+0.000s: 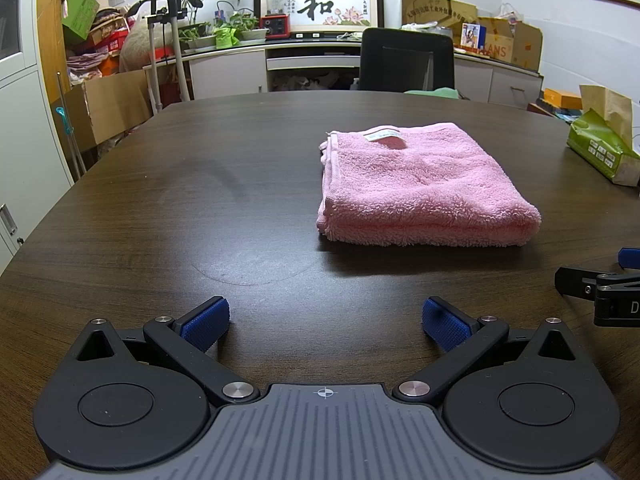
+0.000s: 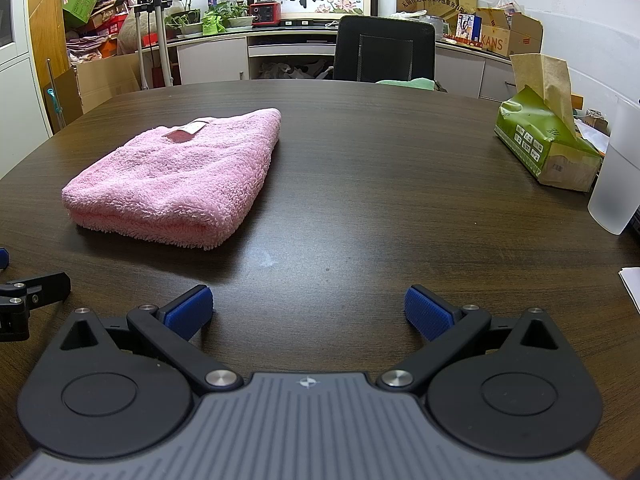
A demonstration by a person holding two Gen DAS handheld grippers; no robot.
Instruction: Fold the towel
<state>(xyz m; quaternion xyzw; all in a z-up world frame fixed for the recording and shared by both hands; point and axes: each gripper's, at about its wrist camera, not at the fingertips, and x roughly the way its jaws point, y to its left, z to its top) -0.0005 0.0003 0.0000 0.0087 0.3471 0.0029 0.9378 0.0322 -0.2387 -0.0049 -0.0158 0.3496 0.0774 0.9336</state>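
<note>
Jaws apart on both grippers, left gripper (image 1: 326, 322) and right gripper (image 2: 308, 310); one folded pink towel (image 1: 420, 188).

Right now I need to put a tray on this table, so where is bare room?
The widest bare patch is the table between the pink towel and the green tissue pack. The stretch left of the towel is also free in the left wrist view. The right edge is crowded: tissue pack, frosted cup, papers.
</note>
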